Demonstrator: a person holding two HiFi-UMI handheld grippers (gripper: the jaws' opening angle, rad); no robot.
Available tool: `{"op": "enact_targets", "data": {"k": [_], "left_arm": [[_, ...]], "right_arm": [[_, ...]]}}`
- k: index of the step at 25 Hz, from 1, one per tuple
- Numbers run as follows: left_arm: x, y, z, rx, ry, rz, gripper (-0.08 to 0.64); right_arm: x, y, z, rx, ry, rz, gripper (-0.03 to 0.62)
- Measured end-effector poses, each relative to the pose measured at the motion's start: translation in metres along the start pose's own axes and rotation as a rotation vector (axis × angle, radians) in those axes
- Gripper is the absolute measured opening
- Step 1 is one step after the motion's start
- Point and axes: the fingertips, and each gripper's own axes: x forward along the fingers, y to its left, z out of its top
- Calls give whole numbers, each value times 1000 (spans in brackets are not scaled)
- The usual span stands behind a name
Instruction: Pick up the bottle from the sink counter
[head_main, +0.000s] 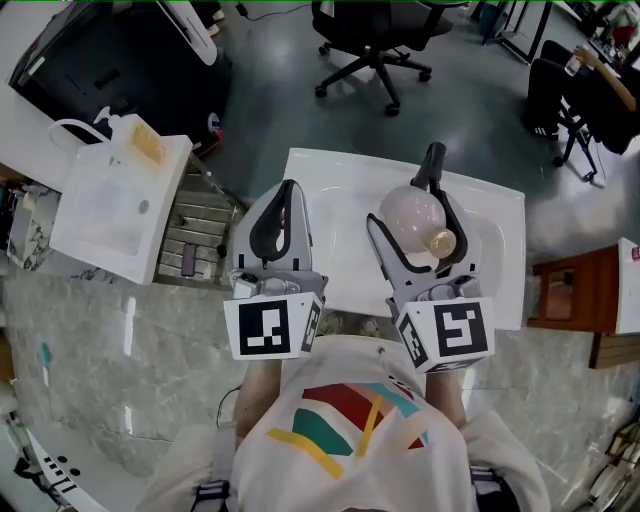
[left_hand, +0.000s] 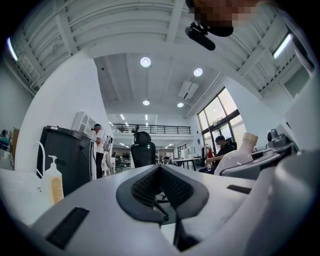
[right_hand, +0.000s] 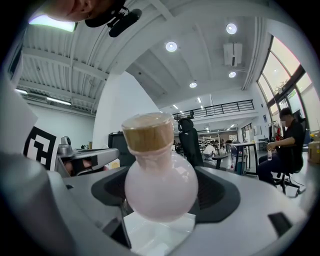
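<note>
so the right tongs are clamped on the round pale-pink bottle with the cork top, holding it over the white sink surface, while the left tongs are pressed together with nothing in them, just beside it.

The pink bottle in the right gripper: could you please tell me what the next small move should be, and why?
Probably lift the right gripper straight up, jaws shut. Its jaws hold the round pink bottle on both sides, and the white sink counter lies directly beneath, so the grip looks made, though clearance is unclear. The left gripper is shut and empty.
</note>
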Motion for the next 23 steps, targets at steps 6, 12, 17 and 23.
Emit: {"op": "enact_targets", "data": {"k": [6,12,17,23], "left_arm": [[-3,1,1,4,4,7,18],[-5,2,1,8,4,10,18],[-7,2,3,4,0,7,18],[-7,2,4,4,3,5,18]], "right_arm": [[-1,1,1,0,0,8,388],[-2,2,2,3,-4,10,388],[-3,3,3,5,-4,10,388],[-3,3,5,8,-3,9,388]]}}
